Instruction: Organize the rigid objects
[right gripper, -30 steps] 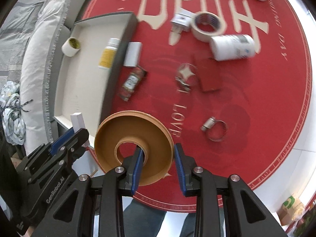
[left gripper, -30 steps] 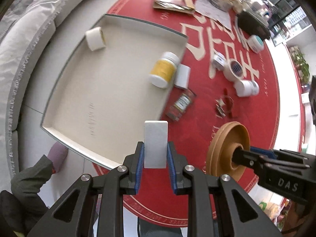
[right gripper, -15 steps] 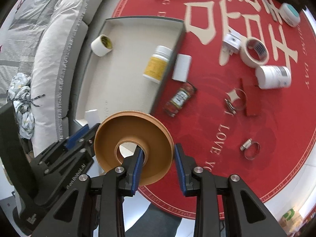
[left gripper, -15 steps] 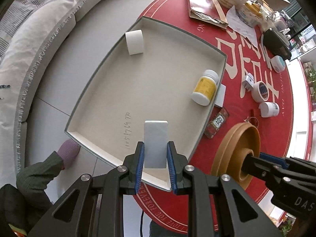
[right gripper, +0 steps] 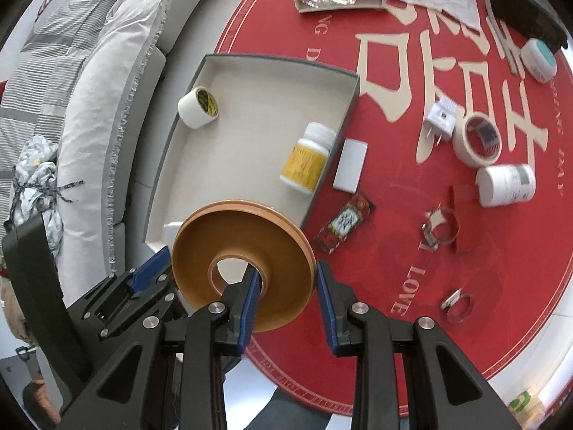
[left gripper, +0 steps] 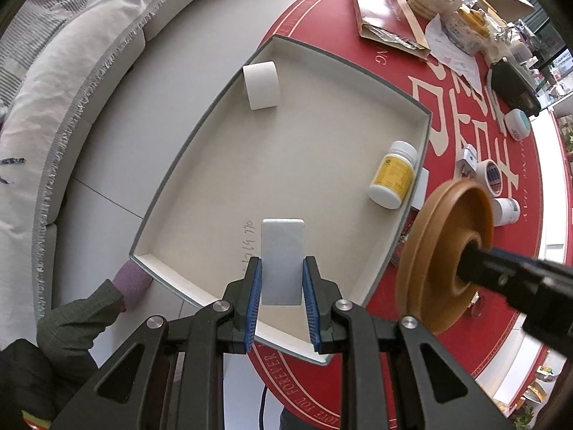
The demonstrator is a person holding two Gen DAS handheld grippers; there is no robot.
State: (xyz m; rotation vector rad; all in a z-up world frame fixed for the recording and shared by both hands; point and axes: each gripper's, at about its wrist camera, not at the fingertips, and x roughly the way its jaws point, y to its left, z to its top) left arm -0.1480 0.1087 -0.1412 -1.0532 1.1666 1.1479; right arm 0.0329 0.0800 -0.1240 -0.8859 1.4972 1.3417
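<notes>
My left gripper (left gripper: 282,286) is shut on a flat white block (left gripper: 282,254) and holds it above the near end of the shallow grey tray (left gripper: 200,136). My right gripper (right gripper: 284,295) is shut on a brown plastic spool (right gripper: 243,268), one finger through its centre hole, near the tray's near right corner; the spool also shows in the left wrist view (left gripper: 447,251). In the tray (right gripper: 279,59) lie a white tape roll (right gripper: 197,107) and a yellow-labelled pill bottle (right gripper: 308,159).
On the red round table (right gripper: 394,251) lie a white block (right gripper: 350,165), a dark sachet (right gripper: 343,222), hose clamps (right gripper: 456,304), a plug adapter (right gripper: 442,120), a masking tape roll (right gripper: 478,141), a white jar (right gripper: 506,184) and a teal-lidded jar (right gripper: 539,59). A grey sofa (left gripper: 53,82) curves at the left.
Both grippers moved left, toward the tray, with their loads still held. The white block is now over the tray's near end and the spool is closer to the tray's corner.
</notes>
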